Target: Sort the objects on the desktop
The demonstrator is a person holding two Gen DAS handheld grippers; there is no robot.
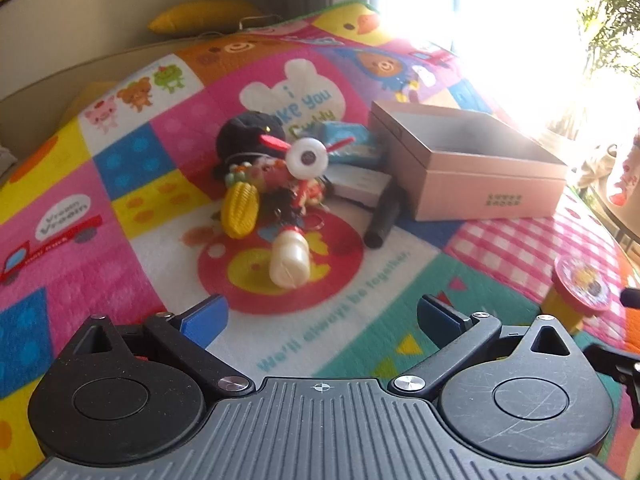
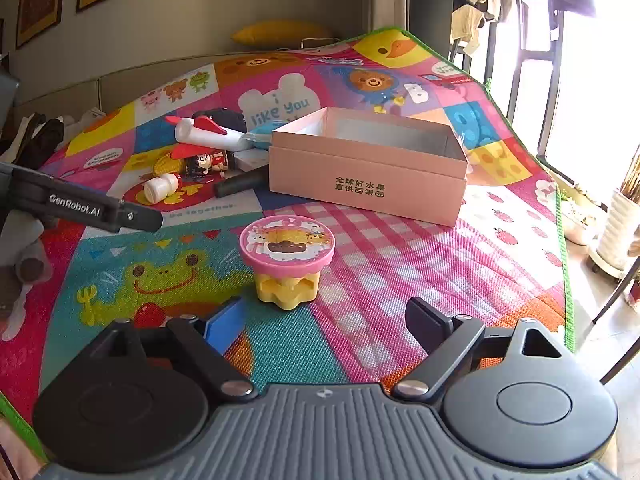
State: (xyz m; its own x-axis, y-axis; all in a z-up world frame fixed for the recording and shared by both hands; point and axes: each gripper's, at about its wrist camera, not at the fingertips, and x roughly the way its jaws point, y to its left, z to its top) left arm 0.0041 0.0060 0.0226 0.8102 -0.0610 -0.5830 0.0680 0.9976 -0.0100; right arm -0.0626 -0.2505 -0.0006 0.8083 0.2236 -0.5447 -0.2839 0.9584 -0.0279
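A yellow tub with a pink cartoon lid point(image 2: 287, 258) stands upright on the play mat just ahead of my right gripper point(image 2: 324, 324), whose jaws are open around nothing. The same tub point(image 1: 580, 292) shows at the right edge of the left wrist view. An open pink cardboard box point(image 2: 368, 168) sits behind it, empty inside. My left gripper point(image 1: 320, 318) is open over the mat, short of a small white bottle point(image 1: 289, 260) lying on its side. Beyond the bottle lies a heap of toys: a yellow corn toy point(image 1: 239, 209), a black plush point(image 1: 248, 136) and a white rocket toy point(image 1: 306, 158).
A black cylinder point(image 1: 382, 220) and a grey flat case point(image 1: 360, 186) lie against the pink box point(image 1: 472, 160). The left gripper's body point(image 2: 80, 208) reaches in at the left of the right wrist view. The mat's right edge point(image 2: 566, 280) drops to the floor by potted plants point(image 2: 620, 232).
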